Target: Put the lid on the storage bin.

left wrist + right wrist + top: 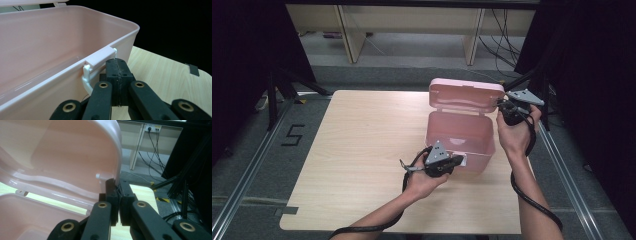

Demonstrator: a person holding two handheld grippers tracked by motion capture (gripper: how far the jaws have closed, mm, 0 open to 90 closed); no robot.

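Lying under everything is a light wood-grain tabletop point(362, 150), set on a grey floor w/ metal rails point(247, 175) along both sides. A "5" point(292, 135) is taped in black on the floor at the table's left. Beyond the far edge, pale cabinet legs point(349, 35) and loose black cables point(504, 40) are seen; dark curtains hang on both sides.

A pink plastic box point(459, 135) is placed on the right half of the table, nearer the far edge. Walls are translucent, corners rounded, interior bare as far as can be seen. Its hinged lid point(467, 95) is stood up, approx. upright, at the back. A white latch point(91, 72) is mounted on the front wall, below a small tab on the rim.

L gripper point(116, 72) is held at the box front, jaws closed together, nothing between them; tips are seen just beside the latch, contact can't be confirmed. R gripper point(117, 192) is held at the lid's right edge, jaws pinched on that edge.
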